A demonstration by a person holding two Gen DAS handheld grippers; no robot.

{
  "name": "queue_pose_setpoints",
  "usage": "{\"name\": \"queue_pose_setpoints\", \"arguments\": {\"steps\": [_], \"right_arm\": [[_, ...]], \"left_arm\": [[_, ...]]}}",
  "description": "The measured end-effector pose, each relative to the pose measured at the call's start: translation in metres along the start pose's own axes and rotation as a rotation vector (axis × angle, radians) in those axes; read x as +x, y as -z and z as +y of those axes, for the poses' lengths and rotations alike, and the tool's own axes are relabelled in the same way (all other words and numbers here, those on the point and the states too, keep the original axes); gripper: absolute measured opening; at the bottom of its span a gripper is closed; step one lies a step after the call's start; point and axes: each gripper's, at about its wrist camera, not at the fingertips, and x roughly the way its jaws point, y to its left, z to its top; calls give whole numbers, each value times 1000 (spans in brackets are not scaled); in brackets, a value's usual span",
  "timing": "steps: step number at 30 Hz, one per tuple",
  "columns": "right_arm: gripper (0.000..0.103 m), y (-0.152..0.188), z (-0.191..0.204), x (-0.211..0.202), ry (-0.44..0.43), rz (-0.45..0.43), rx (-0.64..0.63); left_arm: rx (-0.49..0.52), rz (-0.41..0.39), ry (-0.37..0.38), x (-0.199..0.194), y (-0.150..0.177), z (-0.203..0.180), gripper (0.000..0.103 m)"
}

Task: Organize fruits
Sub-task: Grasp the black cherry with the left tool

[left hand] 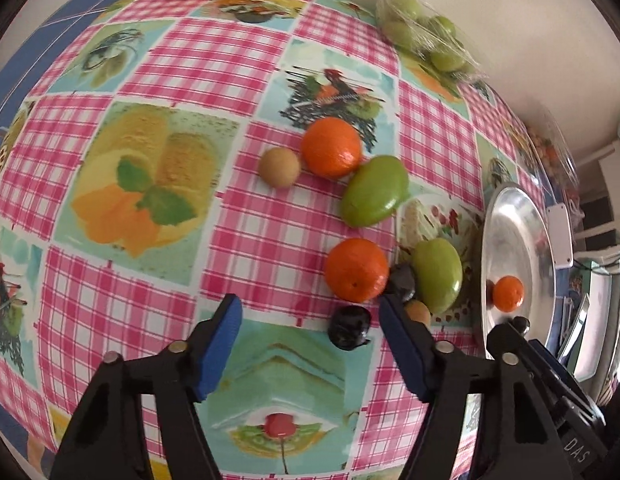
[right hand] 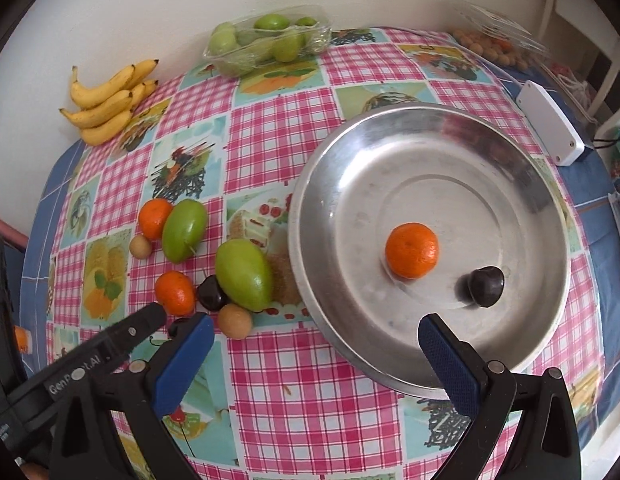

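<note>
My left gripper [left hand: 311, 316] points down at the checked tablecloth [left hand: 158, 52], open, with a dark plum [left hand: 347, 327] lying between its blue pads, nearer the right one and untouched. Just beyond lie two oranges [left hand: 355, 270], two green fruits [left hand: 437, 274], another dark plum [left hand: 401, 280] and two tan round fruits [left hand: 278, 168]. My right gripper [right hand: 315, 322] hangs wide open and empty over the near rim of the steel plate [right hand: 349, 160]. An orange [right hand: 411, 250] and a dark plum [right hand: 483, 286] sit in the plate.
Bananas [right hand: 106, 104] and a clear box of green fruits [right hand: 270, 40] stand along the white wall. A clear container of small tan fruits [right hand: 497, 40] and a white box [right hand: 549, 124] lie beyond the plate. The two grippers are close together.
</note>
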Motion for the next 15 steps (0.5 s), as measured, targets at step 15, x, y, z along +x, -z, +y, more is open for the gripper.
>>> {"name": "queue_pose_setpoints", "arguments": {"steps": [15], "right_arm": [[103, -1, -2, -1, -24, 2, 11]], "left_arm": [[58, 33, 42, 8, 5, -17, 23]]}}
